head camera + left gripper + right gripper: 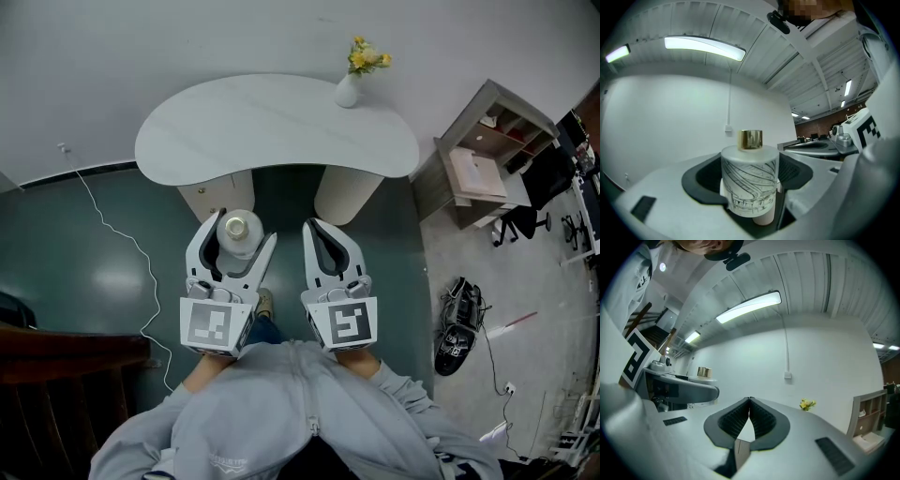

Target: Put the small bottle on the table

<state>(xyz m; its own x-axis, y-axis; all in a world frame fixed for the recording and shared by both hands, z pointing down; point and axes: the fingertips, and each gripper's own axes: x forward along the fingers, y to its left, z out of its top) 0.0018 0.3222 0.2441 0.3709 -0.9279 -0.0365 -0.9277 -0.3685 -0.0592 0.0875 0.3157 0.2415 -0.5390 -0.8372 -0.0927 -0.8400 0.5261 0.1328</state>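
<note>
My left gripper [240, 234] clamps the small bottle [750, 183], right gripper [316, 227] pinched empty; I should carry it upright, level, onto the table [272, 127] ahead.

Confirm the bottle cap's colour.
The bottle has a shiny gold cap; left gripper view shows it best.

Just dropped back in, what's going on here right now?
A person stands in front of a white table with a gripper in each hand. The left gripper is clamped on a small frosted bottle with a gold cap, held short of the table, not yet set down. The right gripper is shut and empty. A vase of yellow flowers stands at the table's far edge.
</note>
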